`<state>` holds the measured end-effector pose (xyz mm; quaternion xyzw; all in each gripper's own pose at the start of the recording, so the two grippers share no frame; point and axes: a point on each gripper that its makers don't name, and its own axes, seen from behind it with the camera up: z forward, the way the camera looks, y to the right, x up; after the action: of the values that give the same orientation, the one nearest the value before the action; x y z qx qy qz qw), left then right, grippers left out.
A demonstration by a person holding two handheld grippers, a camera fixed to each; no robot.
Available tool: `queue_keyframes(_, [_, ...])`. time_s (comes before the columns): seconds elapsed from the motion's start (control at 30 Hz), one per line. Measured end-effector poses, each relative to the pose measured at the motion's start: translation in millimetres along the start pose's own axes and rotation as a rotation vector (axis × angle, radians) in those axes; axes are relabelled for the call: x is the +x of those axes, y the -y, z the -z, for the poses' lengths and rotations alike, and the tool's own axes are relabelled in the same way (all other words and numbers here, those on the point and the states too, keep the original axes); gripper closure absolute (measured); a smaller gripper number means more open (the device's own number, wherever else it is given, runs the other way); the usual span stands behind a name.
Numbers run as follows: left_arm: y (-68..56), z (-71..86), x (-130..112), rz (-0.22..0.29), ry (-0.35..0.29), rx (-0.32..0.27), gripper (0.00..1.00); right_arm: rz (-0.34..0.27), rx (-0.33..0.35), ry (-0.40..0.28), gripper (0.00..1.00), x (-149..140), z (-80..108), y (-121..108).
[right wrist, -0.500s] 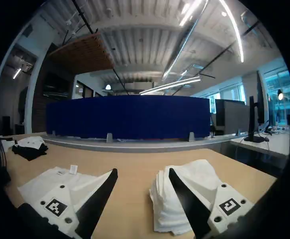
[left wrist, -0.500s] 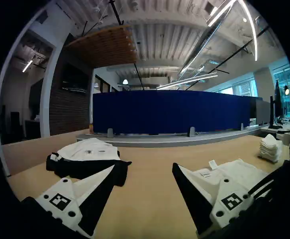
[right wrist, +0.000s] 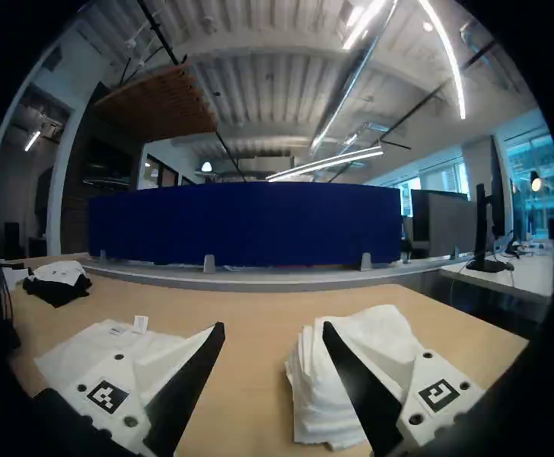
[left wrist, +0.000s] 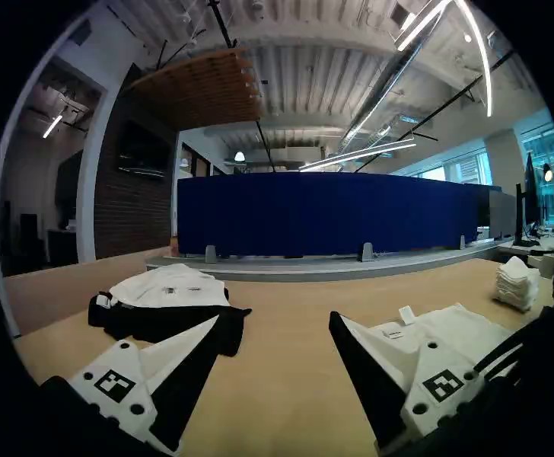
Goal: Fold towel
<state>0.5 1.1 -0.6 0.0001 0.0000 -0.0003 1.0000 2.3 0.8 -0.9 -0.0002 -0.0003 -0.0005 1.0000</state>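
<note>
Worktop (left wrist: 292,327): light wood, running back to a blue partition (left wrist: 323,213) along its far edge.
Towel (left wrist: 460,324): white, spread flat on the worktop, with a small tag at its far edge. In the right gripper view it lies low on the image's left (right wrist: 87,343).
Folded stack (right wrist: 383,327): white towels piled up close in front of the right claw. In the left gripper view it sits farther off (left wrist: 517,283), apart from the flat towel.
Dark pile (left wrist: 163,305): black cloth with white cloth on top, well apart from the towel.
Monitor (right wrist: 482,221): on the neighbouring desk, beyond the worktop's edge.
Left claw (left wrist: 273,365): fingers spread wide, bare worktop between them. It is low and level, aimed at the partition. One finger overlaps the towel's near part, the other the dark pile's corner; contact cannot be judged.
Right claw (right wrist: 269,381): fingers spread wide, bare worktop between them, low and level. One finger overlaps the towel, the other the folded stack; contact cannot be judged.
</note>
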Motion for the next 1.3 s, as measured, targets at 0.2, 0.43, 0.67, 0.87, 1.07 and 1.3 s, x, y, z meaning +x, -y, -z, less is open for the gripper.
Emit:
queue_keyframes(0.2, [0.5,-0.1,0,0.001,0.001,-0.001,0.01,0.000,0.000,0.000,0.00,-2,0.4,1])
queue_keyframes(0.43, [-1.0,0.6,0,-0.001,0.001,0.000,0.01,-0.001,0.001,0.000,0.00,-2,-0.4,1])
queue_keyframes(0.67, [2.6,-0.8,-1,-0.001,0.003,0.011,0.01,0.009,-0.006,0.007,0.00,-2,-0.7,0])
queue_keyframes(0.87, [4.2,-1.5,17,0.015,0.004,0.012,0.01,0.029,-0.026,-0.003,0.00,25,1.6,-5])
queue_keyframes(1.07, [7.1,-1.9,66,0.027,-0.009,-0.004,0.01,0.042,-0.031,0.002,0.00,65,7.4,0])
queue_keyframes(1.3, [4.7,2.5,137,-0.016,-0.018,-0.032,0.01,0.073,-0.032,0.005,0.00,130,12.2,12])
